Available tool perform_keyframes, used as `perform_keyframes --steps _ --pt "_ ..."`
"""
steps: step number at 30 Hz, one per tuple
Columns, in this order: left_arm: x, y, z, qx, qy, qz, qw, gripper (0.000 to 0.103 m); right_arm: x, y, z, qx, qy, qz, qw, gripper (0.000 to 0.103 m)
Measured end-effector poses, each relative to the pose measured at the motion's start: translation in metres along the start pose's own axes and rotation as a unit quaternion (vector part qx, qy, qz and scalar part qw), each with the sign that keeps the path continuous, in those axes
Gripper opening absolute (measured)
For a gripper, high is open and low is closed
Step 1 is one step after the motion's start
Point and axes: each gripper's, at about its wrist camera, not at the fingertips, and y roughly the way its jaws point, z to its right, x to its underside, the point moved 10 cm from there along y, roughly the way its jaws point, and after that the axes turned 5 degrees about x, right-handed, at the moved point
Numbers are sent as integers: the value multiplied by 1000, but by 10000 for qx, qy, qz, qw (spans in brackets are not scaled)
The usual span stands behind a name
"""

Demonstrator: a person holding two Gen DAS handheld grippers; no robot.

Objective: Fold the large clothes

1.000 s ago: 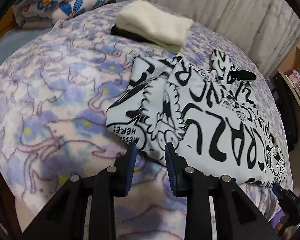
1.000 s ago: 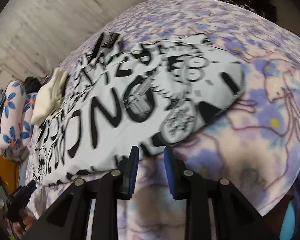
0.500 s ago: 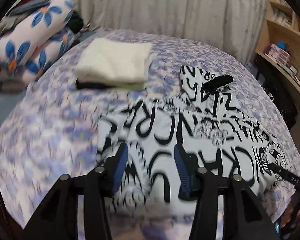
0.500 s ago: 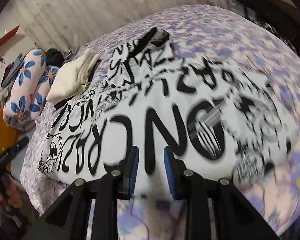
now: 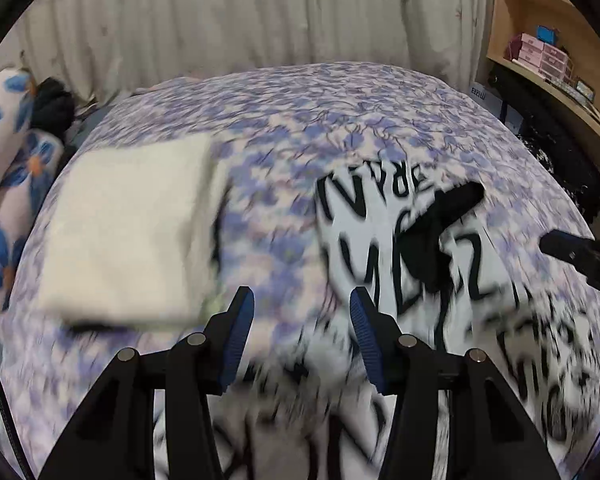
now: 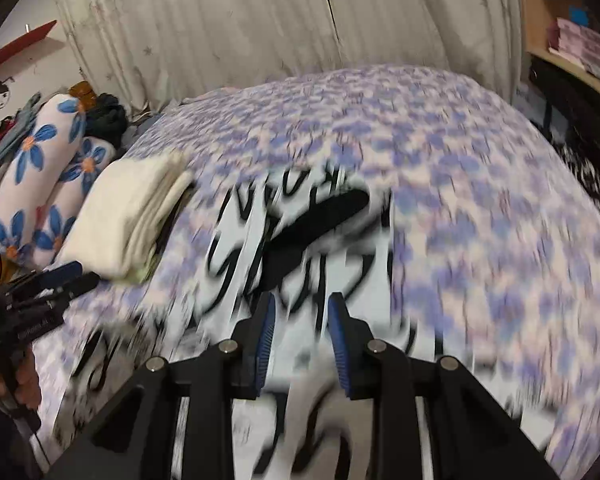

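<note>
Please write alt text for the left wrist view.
The open left tool, holding nothing, hovers over a black-and-white printed shirt on a purple floral bedspread. A folded cream cloth lies to the left. The image is motion-blurred.

White shirt [image 5: 480, 272] with bold black lettering lies spread and rumpled on the purple flowered bed [image 5: 340, 120], its black collar [image 6: 320, 220] showing, print badly blurred.

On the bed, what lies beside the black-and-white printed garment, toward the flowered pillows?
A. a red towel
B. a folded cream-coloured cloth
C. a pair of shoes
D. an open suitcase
B: a folded cream-coloured cloth rests on the purple flowered bedspread, between the printed garment and the flowered pillows.
</note>
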Motion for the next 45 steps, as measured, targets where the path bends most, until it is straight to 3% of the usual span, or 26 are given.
perform_keyframes --steps 5,8,11,16,20,24,28,33,38,45 --pt "-70 68 17 -68 -68 -96 9999 48 -59 63 3 412 -50 96 9991 27" --pt "-95 102 24 -169 -129 -164 9996 48 -72 99 1 206 223 -92 9995 27" --pt "-115 129 36 -171 -72 -180 9997 48 -67 127 0 -139 447 -400 9981 27" --pt "-125 171 59 -52 -167 -331 9993 48 -10 165 28 238 284 -1219 9918 27" --pt "-112 207 76 37 -347 -711 9969 48 26 169 55 225 307 -1356 9900 24" --pt "-90 224 82 -328 88 -987 9945 48 32 164 62 30 424 -1296 9906 24" --pt "-79 207 64 -911 794 -934 9883 48 33 164 61 43 330 -1290 9911 24" --pt "-45 183 16 -1315 1100 -1157 9784 48 32 167 60 34 357 -1249 9915 24" --pt "-3 182 -20 -1332 999 -1432 9756 50 37 164 62 32 393 -1256 9913 24" --pt "17 168 -39 -904 450 -1278 9866 53 45 157 66 47 352 -1302 9909 25"
